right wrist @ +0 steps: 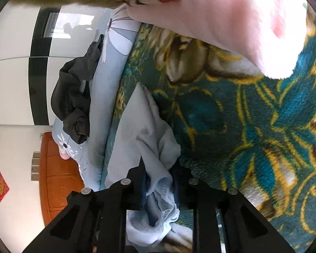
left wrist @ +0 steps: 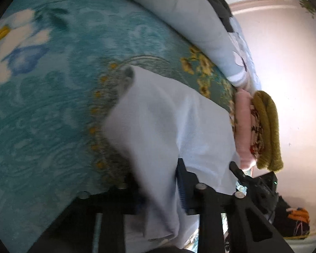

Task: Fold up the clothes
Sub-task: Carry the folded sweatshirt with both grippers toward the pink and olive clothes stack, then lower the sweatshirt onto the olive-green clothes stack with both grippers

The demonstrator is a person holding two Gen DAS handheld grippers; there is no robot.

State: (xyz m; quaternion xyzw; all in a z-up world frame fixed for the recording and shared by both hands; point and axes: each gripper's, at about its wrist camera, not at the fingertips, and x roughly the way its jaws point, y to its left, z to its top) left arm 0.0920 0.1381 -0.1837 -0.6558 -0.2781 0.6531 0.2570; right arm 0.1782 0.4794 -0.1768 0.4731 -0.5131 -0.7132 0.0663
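Note:
A pale blue garment (left wrist: 164, 122) lies crumpled on the teal flowered blanket (left wrist: 52, 109). My left gripper (left wrist: 160, 181) is shut on its near edge, and a fold of the cloth hides the left finger. In the right wrist view the same garment (right wrist: 145, 126) runs up from my right gripper (right wrist: 158, 168), whose jaws are shut on a bunched hem. The right gripper's black body (left wrist: 261, 187) shows close beside the left one.
A stack of folded clothes (left wrist: 261, 130), pink, floral and olive, sits at the blanket's edge, and its pink piece (right wrist: 238, 21) hangs near the right camera. A light blue duvet (right wrist: 99, 105) with a dark grey garment (right wrist: 73, 97) borders the blanket. A wooden cabinet (right wrist: 56, 168) stands beyond.

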